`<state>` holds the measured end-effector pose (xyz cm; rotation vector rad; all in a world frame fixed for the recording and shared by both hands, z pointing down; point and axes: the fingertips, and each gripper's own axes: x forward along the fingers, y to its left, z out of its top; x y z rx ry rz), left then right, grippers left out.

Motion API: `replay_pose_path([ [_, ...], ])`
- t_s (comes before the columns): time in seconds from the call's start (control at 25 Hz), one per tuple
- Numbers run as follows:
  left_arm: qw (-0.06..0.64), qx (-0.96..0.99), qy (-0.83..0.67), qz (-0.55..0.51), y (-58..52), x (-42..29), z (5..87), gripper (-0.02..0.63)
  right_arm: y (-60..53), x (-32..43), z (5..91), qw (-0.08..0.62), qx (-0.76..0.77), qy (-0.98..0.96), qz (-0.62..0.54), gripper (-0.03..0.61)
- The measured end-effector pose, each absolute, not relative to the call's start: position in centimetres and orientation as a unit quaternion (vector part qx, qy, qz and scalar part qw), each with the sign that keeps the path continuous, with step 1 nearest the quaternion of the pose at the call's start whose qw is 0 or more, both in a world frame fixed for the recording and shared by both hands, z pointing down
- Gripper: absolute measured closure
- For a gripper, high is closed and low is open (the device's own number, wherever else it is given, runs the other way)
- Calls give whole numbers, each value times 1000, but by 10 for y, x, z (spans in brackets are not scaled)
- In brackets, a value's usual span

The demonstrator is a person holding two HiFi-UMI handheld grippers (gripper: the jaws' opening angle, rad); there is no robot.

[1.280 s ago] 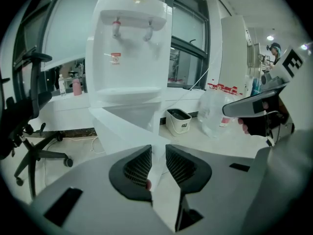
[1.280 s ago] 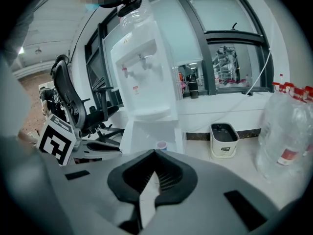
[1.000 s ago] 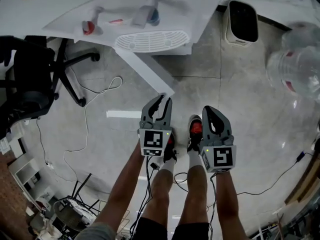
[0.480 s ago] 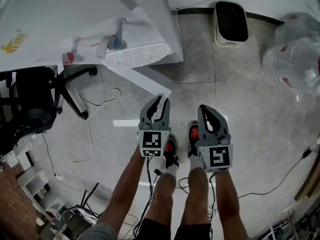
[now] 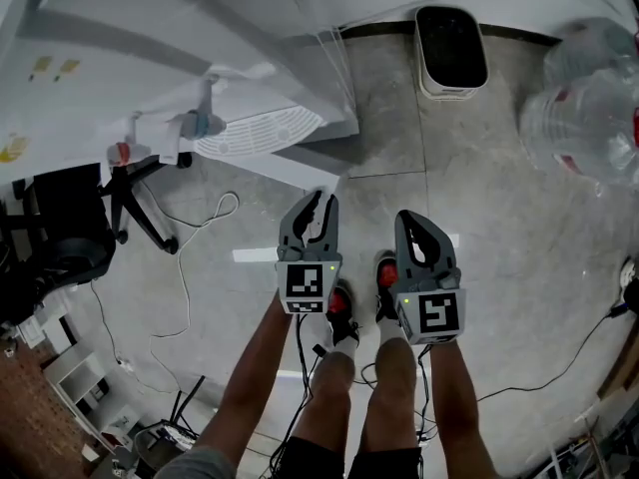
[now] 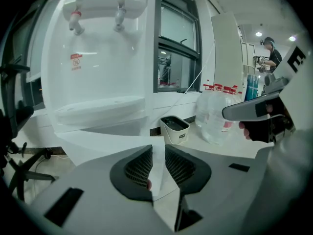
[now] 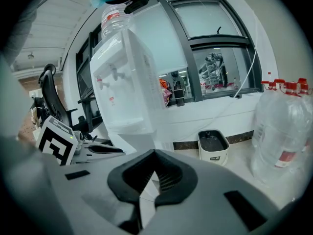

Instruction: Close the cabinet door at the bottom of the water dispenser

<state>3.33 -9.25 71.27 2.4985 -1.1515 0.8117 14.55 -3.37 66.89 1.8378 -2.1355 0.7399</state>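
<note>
Hovering at the open cabinet door, both grippers empty

Left gripper (image 5: 323,199): jaws partly open with a narrow gap, nothing between the pads. The cabinet door (image 6: 101,141) is swung out from the base of the water dispenser (image 6: 98,58). Its free corner lies just ahead of the left jaw tips. Contact can't be told, but there is no grip on it. From that corner the white door panel runs off to the left of the jaws, back to the dispenser body. The dispenser stands ahead and left of the left jaws. Its red tap (image 6: 74,19) and second tap (image 6: 119,18) are high above them, with the drip tray (image 5: 262,131) below the taps.

Right gripper (image 5: 408,219): jaw tips together, nothing held. It sits just beside the left gripper, level with it, on its right. The door corner is ahead and left of the right jaws, clear of them.

A white waste bin (image 7: 215,156) stands well ahead of both jaw pairs, slightly right. Clear water jugs (image 5: 589,98) are off to the right of the right jaws. An office chair (image 5: 70,218) is far left of the left jaws, and a loose cable (image 5: 185,267) lies on the tile floor between the chair and the left gripper.
</note>
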Motion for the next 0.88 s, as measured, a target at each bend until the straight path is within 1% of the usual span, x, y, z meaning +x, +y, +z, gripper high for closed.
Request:
replay_pose_path([
  [0.88, 112, 864, -413, 264, -139, 70, 715, 518, -74, 182, 675, 80, 646, -719, 245, 563],
])
